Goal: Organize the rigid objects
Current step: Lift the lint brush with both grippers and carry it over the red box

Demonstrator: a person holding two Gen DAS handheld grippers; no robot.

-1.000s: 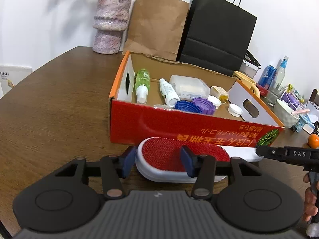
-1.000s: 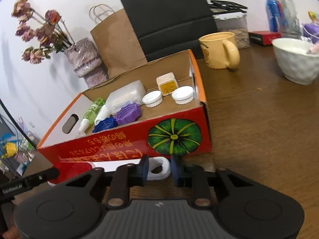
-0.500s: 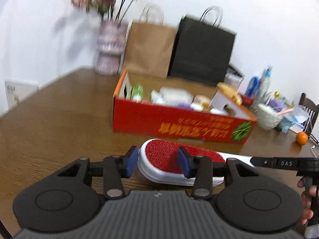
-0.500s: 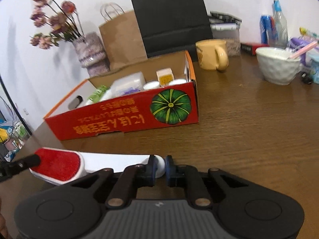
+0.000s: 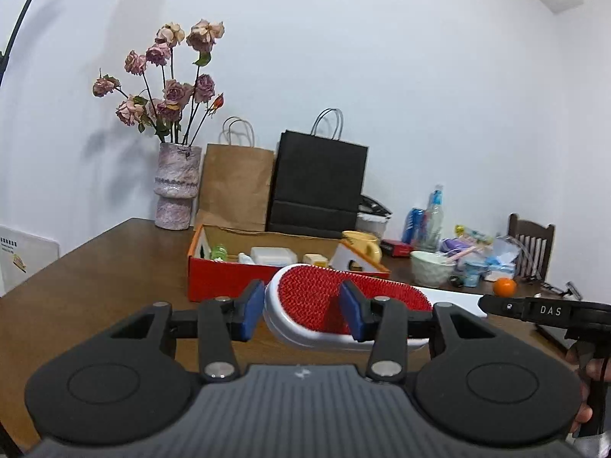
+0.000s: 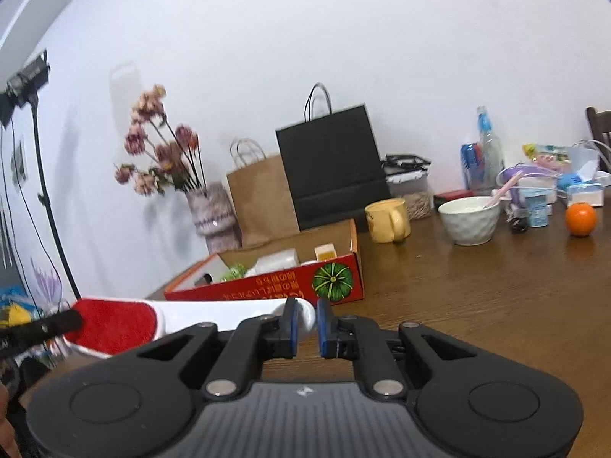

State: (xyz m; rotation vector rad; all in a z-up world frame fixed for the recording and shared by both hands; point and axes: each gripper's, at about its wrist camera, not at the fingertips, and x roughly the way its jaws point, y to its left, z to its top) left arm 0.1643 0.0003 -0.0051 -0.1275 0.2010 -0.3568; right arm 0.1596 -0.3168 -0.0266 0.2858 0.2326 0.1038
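- While both grippers carry it above the table (image 6: 496,297), the lint brush (image 5: 343,305) hangs level in front of the red cardboard box (image 5: 225,278), clear of the wood.
- Left gripper (image 5: 301,313): jaws clenched on the brush's red bristled head, blue pads against its white sides.
- Right gripper (image 6: 305,328): jaws clamped on the white handle's rounded end.
- Inside the box lie small bottles and containers.
- Behind it stand a yellow mug (image 6: 387,219), a white bowl (image 6: 469,219) and an orange (image 6: 580,219).
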